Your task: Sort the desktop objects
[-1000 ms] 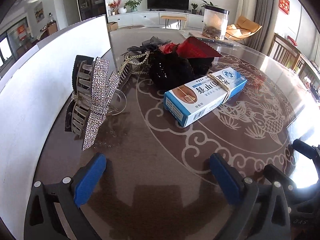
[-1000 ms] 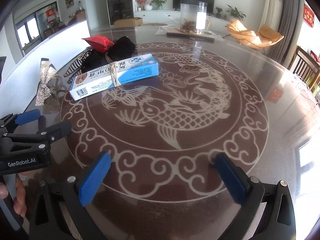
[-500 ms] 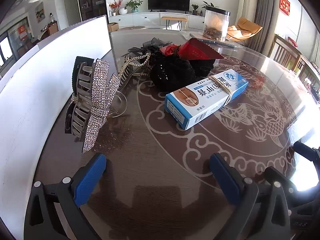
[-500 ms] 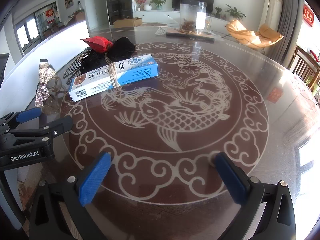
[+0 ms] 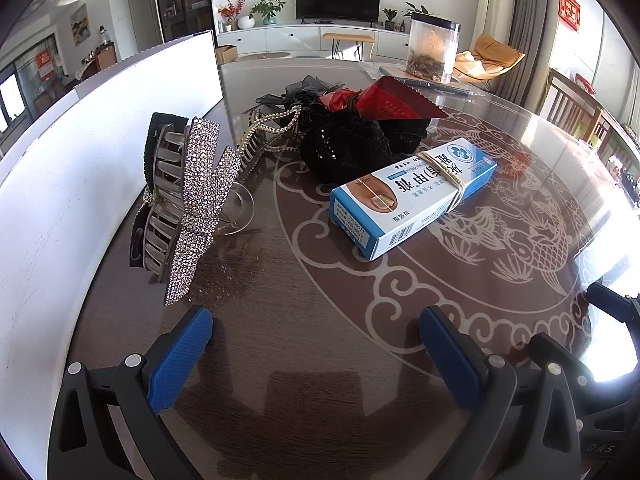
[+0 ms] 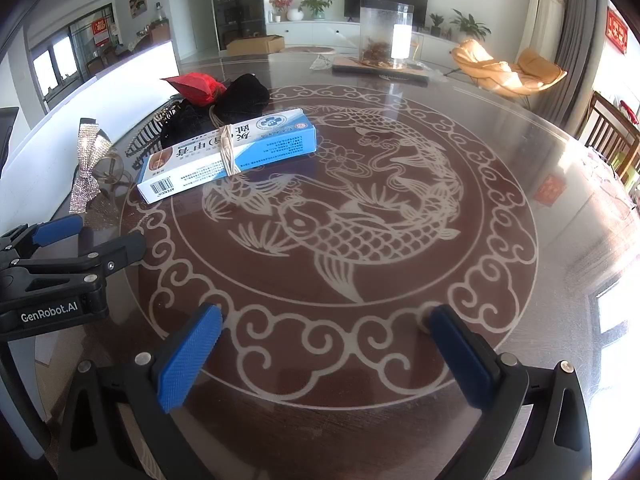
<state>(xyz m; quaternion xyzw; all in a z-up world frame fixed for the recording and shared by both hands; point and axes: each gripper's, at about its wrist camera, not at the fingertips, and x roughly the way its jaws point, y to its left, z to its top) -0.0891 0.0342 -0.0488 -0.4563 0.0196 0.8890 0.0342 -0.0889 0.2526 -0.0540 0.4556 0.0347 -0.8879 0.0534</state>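
A blue and white carton (image 5: 412, 194) (image 6: 228, 152), bound with a rubber band, lies on the dark round table (image 5: 304, 368). Left of it stands a rhinestone bow hair claw (image 5: 188, 200) (image 6: 86, 168). Behind the carton sits a heap of black fabric (image 5: 352, 148) (image 6: 236, 98), a red pouch (image 5: 392, 102) (image 6: 196, 84) and a pearl hair comb (image 5: 268, 128). My left gripper (image 5: 316, 344) (image 6: 76, 240) is open, short of the claw and carton. My right gripper (image 6: 326, 344) is open over the fish pattern, holding nothing.
A white board (image 5: 80, 152) runs along the table's left edge. A clear plastic container (image 5: 432, 50) (image 6: 386, 36) stands on a tray at the far side. Wooden chairs (image 5: 576, 108) stand to the right. Bare tabletop (image 6: 400, 208) lies to the right of the carton.
Both grippers have drifted slightly; in the left wrist view the carton and claw sit a little higher and further right. Neither gripper has taken hold of anything.
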